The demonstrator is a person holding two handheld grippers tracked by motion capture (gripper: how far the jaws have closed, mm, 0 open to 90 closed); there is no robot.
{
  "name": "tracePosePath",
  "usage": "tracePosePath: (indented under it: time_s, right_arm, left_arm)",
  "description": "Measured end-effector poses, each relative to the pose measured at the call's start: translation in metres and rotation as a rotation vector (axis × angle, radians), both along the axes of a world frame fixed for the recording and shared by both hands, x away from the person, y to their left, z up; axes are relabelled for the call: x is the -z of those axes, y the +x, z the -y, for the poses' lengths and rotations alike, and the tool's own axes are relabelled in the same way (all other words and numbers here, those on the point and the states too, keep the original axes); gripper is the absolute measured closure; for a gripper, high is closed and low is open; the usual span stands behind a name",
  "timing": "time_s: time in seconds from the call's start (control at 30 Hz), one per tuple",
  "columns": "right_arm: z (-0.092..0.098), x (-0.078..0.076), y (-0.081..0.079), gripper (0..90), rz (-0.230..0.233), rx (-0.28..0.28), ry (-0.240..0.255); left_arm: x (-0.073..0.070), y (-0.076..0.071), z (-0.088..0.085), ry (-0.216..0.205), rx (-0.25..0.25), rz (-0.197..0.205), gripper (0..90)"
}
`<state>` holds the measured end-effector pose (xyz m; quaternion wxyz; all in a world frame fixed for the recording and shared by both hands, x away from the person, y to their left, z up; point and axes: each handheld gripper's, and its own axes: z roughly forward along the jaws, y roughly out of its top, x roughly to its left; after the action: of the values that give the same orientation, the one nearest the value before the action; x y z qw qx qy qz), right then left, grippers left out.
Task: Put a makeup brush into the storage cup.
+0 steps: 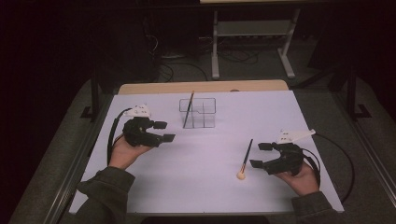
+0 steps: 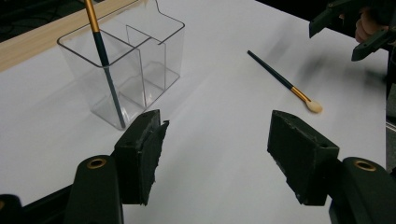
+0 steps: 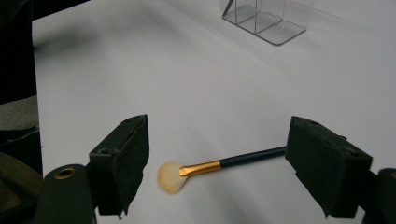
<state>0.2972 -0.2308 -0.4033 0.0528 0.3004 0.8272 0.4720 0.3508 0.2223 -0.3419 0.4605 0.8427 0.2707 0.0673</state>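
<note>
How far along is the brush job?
Done: one brush stands in the clear organizer. In hand: nothing; the right gripper is open around the second brush, which lies flat on the table; the left gripper is open. Left: grasp that brush and place it in the organizer.

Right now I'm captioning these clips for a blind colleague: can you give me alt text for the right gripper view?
A makeup brush with a tan tuft, gold collar and dark handle lies on a white table, apart from and between the open black tongs rising from the bottom edge. A clear plastic organizer stands farther back at the top.
</note>
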Motion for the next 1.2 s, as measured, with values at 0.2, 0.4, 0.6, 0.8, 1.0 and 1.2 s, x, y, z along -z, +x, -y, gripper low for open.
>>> tracePosePath:
  time_s: [0.2,0.4,0.6,0.8,1.0,1.2]
  right_arm:
    - [0.0,0.0,0.0,20.8,0.001,-0.001,-0.005]
    - [-0.001,0.0,0.0,20.8,0.003,-0.008,-0.012]
    - [-0.003,0.001,0.003,21.0,-0.001,-0.019,-0.024]
    - [-0.003,-0.002,0.005,21.3,-0.001,-0.032,-0.039]
    - [-0.004,-0.006,0.008,22.3,-0.014,-0.058,-0.091]
    - [-0.008,-0.013,0.016,22.4,-0.006,-0.1,-0.151]
  left_arm:
    - [0.001,-0.004,-0.003,-0.013,-0.005,0.001,33.7]
    - [0.002,-0.008,-0.005,-0.015,-0.003,0.008,33.7]
    - [0.005,-0.012,-0.007,-0.014,0.002,0.007,33.5]
    - [0.004,-0.018,-0.007,-0.022,0.011,0.015,32.4]
    - [0.005,-0.025,-0.008,-0.023,0.009,0.024,31.5]
    - [0.007,-0.036,-0.009,-0.008,0.019,0.031,30.0]
